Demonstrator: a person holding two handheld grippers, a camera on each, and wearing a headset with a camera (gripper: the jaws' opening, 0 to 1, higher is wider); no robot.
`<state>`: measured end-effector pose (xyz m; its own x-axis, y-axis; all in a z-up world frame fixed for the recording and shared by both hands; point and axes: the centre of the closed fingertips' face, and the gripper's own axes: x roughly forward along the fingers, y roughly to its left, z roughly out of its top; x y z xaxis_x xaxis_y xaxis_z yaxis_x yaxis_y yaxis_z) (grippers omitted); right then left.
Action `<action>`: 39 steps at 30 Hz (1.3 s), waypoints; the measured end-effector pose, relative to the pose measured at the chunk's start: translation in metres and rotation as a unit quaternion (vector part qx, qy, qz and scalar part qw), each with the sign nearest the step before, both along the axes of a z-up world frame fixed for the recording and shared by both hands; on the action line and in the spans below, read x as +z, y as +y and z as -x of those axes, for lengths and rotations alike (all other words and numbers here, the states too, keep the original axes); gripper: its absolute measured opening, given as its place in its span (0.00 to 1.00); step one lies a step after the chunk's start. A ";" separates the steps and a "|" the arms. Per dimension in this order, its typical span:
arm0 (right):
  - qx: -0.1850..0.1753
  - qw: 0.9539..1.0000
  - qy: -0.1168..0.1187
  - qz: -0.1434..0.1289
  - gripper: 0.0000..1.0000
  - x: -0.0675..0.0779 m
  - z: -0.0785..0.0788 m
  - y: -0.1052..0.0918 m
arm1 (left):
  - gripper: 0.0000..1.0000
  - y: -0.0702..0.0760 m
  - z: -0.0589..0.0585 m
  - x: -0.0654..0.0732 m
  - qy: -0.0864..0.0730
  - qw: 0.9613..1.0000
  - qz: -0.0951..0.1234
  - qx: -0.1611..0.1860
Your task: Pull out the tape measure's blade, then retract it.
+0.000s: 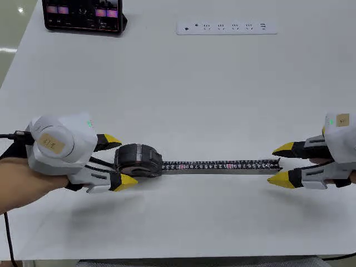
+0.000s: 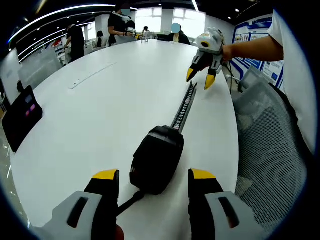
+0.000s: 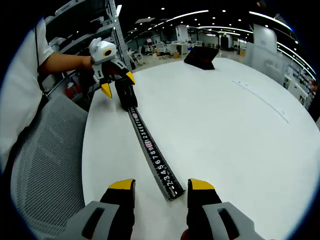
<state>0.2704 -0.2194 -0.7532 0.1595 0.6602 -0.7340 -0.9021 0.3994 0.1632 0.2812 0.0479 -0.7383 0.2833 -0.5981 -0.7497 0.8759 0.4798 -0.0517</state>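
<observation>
The black, round-cased tape measure sits on the white table toward the person's left. Its dark steel blade with pale numerals lies flat on the surface, drawn out to the right in a straight line. The left gripper straddles the case with its yellow-tipped jaws apart. In the left gripper view a strip of table shows on either side of the case, so the gripper brackets the body rather than clamps it, probably to stop it sliding when the blade moves. The right gripper hovers at the far end with its jaws likewise spread, and the blade's free end lies between the tips, touching neither. With nothing pinching the blade, a lock or friction is probably keeping it extended. The pull-out looks finished; the retraction is left, and it likely calls for steadying the case and feeding the blade back so that it does not whip
</observation>
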 end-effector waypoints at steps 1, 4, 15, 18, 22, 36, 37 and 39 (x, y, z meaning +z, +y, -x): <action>-0.006 1.000 0.001 -0.005 0.41 0.001 0.002 0.001 | 0.53 0.001 0.000 0.001 -0.002 1.000 0.002 0.006; -0.025 0.999 -0.009 -0.020 0.47 0.009 0.004 0.006 | 0.56 0.004 -0.001 0.003 -0.004 0.999 0.021 0.032; -0.055 0.998 -0.027 -0.017 0.62 0.015 0.012 0.008 | 0.70 0.016 0.011 0.004 -0.011 0.995 0.053 0.084; -0.058 0.998 -0.035 -0.013 0.64 0.016 0.013 0.008 | 0.72 0.017 0.013 0.005 -0.012 0.994 0.054 0.090; -0.071 0.997 -0.037 -0.015 0.67 0.017 0.014 0.007 | 0.75 0.018 0.015 0.009 -0.020 0.993 0.057 0.101; -0.101 0.994 -0.046 -0.020 0.78 0.023 0.017 -0.002 | 0.83 0.026 0.025 0.014 -0.038 0.986 0.069 0.147; -0.103 0.994 -0.044 -0.021 0.79 0.024 0.018 -0.003 | 0.84 0.027 0.027 0.013 -0.036 0.986 0.068 0.148; -0.108 0.993 -0.044 -0.026 0.80 0.025 0.020 -0.004 | 0.85 0.029 0.030 0.013 -0.037 0.985 0.070 0.153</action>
